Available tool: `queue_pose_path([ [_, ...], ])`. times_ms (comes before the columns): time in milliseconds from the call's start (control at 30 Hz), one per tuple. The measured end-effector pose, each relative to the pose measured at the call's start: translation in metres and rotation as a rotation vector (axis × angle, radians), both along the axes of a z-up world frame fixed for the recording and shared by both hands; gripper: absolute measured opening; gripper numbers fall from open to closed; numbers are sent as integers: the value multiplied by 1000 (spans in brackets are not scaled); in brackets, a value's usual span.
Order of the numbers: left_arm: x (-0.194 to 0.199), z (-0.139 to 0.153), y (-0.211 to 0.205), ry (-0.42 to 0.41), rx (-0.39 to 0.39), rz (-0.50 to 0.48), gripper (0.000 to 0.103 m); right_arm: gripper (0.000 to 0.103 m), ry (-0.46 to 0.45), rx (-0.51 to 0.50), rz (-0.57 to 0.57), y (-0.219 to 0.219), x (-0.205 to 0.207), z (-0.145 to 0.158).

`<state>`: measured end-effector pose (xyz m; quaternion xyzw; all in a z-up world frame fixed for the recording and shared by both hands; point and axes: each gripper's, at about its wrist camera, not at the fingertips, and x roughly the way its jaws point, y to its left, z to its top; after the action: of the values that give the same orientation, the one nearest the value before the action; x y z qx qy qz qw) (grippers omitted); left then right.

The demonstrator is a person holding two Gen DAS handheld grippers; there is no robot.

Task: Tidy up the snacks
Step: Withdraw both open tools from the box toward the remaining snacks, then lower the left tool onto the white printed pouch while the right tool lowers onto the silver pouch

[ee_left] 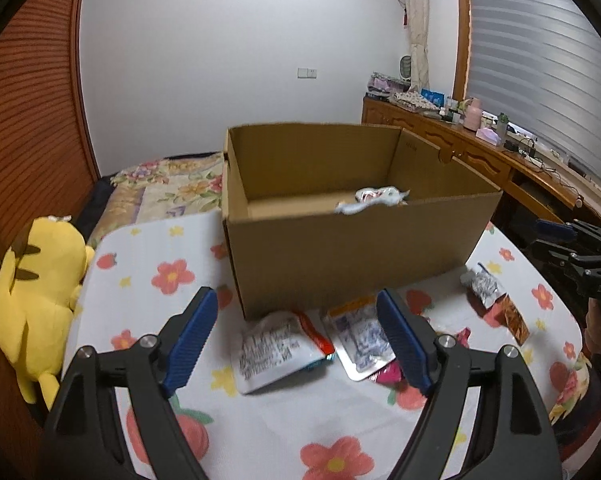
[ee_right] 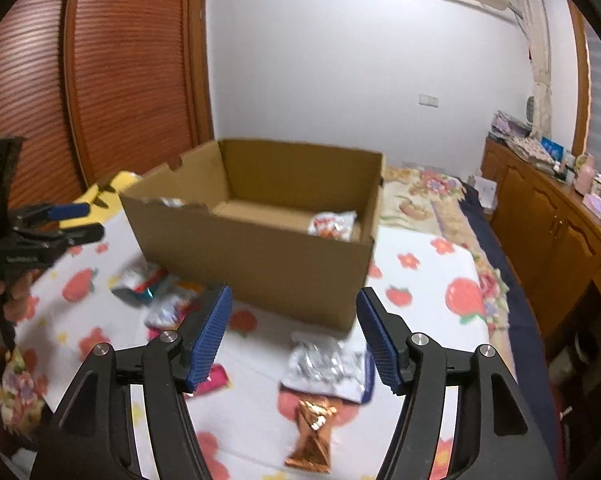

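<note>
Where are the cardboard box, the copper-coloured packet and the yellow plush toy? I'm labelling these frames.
cardboard box [ee_left: 340, 256]: left wrist view, on its near outer wall.
copper-coloured packet [ee_right: 312, 436]: right wrist view, on its crinkled middle.
yellow plush toy [ee_left: 36, 292]: left wrist view, on its body.

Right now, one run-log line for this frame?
left gripper: open, empty | right gripper: open, empty | cardboard box: holds packets | snack packets: on table, outside box

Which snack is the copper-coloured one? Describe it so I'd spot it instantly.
Start at the open cardboard box on the flowered tablecloth. In the right wrist view, a silver packet lies before its near wall, and the copper foil packet lies just nearer. It alone is shiny orange-brown, long and narrow.
</note>
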<state>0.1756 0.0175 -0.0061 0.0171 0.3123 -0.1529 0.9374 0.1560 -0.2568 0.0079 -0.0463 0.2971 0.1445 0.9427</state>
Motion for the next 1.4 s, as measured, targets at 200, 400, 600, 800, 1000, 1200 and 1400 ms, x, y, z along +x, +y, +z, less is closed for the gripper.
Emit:
queue_pose_path([
  [200, 3, -21, 7, 42, -18, 18, 82, 72, 61, 6, -15, -10, 5, -25],
  [400, 9, -39, 12, 80, -23, 39, 82, 82, 132, -7, -26, -14, 20, -51],
  [600, 16, -51, 10, 112, -9, 41, 82, 82, 195, -32, -52, -15, 39, -72],
  [800, 30, -61, 12, 183, -33, 44, 82, 82, 218, -59, -66, -16, 50, -82],
  [1000, 42, -67, 11, 227, -26, 55, 82, 82, 226, -69, -62, -16, 52, -86],
  [1200, 45, -67, 11, 244, -64, 45, 82, 82, 248, -85, -72, -15, 55, -90],
  [1400, 47, -65, 9, 222, -32, 77, 82, 82, 241, -114, -82, -11, 55, -92],
])
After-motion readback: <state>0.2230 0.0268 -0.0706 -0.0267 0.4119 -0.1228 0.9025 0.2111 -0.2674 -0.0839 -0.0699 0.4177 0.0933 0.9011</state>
